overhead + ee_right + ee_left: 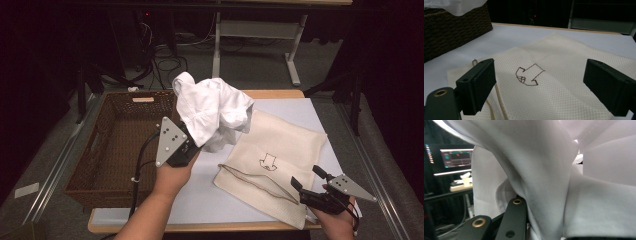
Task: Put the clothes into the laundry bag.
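Left gripper pinching white garment | right gripper spread | mesh bag, arrow drawing

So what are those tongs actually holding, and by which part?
The left tongs are shut on the white garment, pinching a bunched fold at its lower edge and lifting it off the table. The right tongs stand open, holding nothing, beside the cream mesh bag.

This looks like a dim lab or test room rather than a home: a plain work table stands on grey carpet, tangled cables trail across the floor behind it, and a lit monitor glows on a desk nearby.
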`<move>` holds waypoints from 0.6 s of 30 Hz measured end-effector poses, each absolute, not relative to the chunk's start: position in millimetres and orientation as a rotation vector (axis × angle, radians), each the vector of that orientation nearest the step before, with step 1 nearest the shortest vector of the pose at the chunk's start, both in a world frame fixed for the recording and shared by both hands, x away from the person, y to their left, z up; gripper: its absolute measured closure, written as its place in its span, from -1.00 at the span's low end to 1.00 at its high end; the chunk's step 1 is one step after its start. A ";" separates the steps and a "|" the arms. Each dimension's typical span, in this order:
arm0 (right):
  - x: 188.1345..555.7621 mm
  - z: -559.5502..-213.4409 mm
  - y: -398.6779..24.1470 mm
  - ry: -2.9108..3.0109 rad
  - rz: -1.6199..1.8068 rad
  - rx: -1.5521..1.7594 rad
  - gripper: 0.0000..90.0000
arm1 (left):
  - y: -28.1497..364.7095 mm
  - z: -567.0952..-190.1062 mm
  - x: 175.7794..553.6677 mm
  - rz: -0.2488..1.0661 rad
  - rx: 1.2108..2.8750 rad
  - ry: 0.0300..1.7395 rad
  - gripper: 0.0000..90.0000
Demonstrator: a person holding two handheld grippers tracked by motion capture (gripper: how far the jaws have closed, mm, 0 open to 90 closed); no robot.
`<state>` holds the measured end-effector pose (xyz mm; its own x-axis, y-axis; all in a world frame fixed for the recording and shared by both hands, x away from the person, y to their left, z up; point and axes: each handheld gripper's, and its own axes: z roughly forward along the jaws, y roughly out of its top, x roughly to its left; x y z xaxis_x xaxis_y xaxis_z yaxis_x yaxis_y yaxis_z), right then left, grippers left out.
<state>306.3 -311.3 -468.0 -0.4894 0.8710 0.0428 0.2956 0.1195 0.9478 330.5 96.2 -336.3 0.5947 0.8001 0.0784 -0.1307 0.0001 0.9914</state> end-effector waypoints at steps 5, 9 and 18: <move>306.5 -468.4 -311.0 1.864 1.379 1.124 -0.74 | 86.3 -341.4 327.5 0.781 1.403 0.601 0.73; 306.6 -468.3 -311.3 1.863 1.378 1.127 -0.74 | 82.0 -344.8 317.6 0.764 1.417 0.571 0.73; 306.5 -469.1 -307.8 1.882 1.377 1.120 -0.69 | 85.5 -370.1 293.7 0.715 1.448 0.551 0.73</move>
